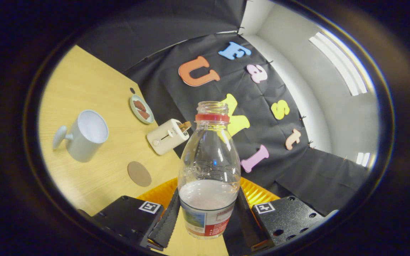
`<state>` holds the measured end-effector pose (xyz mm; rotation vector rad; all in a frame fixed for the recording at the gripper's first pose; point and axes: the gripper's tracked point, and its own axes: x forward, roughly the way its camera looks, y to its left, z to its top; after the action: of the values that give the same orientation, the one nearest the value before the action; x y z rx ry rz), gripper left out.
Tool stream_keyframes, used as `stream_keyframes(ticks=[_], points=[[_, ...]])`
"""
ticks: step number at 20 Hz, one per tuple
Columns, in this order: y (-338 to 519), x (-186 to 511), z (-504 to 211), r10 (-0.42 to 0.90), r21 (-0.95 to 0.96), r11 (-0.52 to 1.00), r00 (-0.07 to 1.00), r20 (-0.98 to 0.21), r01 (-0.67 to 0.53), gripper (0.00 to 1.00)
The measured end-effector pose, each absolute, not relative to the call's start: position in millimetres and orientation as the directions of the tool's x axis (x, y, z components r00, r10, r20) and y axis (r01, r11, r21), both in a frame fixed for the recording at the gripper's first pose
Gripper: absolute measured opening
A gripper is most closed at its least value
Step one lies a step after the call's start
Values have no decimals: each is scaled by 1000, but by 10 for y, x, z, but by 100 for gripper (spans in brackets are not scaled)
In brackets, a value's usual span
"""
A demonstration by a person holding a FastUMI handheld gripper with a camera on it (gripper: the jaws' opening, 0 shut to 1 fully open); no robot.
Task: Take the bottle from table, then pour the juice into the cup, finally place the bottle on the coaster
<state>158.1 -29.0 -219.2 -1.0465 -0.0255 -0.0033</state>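
One clear bottle (208, 170), uncapped, red-ringed, clamped in hand-held gripper (206, 213).

Bottle (208, 170) clamped between the gripper's (206, 217) ribbed, rubbery-looking fingers (166, 222) is clear glossy plastic with a shiny paper-like label. Tabletop (94, 78) is pale matt wood-grain. Mug (84, 137) well beyond the fingers looks smooth, satin, ceramic-ish. Coaster (139, 174) just ahead looks matt, cork-like. Wall cloth (176, 103) is creased and matt.
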Motion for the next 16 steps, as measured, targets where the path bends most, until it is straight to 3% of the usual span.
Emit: stream_keyframes(ticks=[16], points=[[-29, 1694, -2266, 0, -986, 150, 998, 68, 68, 81]])
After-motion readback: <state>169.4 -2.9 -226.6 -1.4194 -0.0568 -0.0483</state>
